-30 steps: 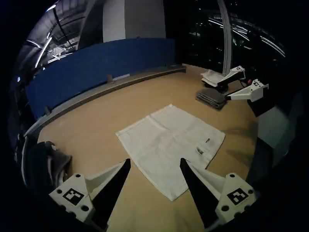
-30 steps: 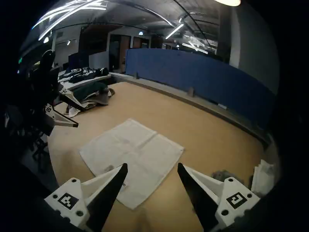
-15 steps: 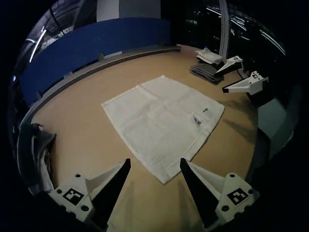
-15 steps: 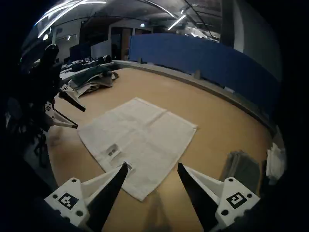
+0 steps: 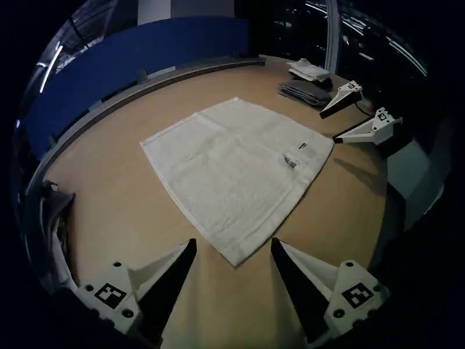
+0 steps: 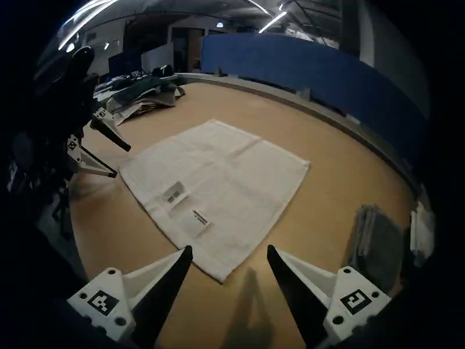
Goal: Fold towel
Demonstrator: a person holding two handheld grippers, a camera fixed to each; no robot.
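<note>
A white towel (image 5: 232,168) lies spread flat on the tan table, with two small labels near one edge. In the left gripper view its nearest corner sits just ahead of my left gripper (image 5: 233,249), whose fingers stand open and empty. The right gripper (image 5: 349,113) hovers beyond the towel's right corner there. In the right gripper view the towel (image 6: 224,177) shows its labels, and a corner lies just ahead of my right gripper (image 6: 229,253), open and empty. The left gripper (image 6: 104,148) hangs at the towel's left edge there.
Folded grey and white towels (image 5: 305,87) are stacked at the table's far right, and also appear as folded towels (image 6: 378,238) at the right edge. A heap of cloth (image 6: 142,93) lies at the far left. A blue partition (image 5: 133,64) runs behind the table (image 5: 104,192).
Both grippers have tipped downward and drawn back a little, so the towel's near corners now sit just ahead of the fingertips. The towel itself has not moved.
</note>
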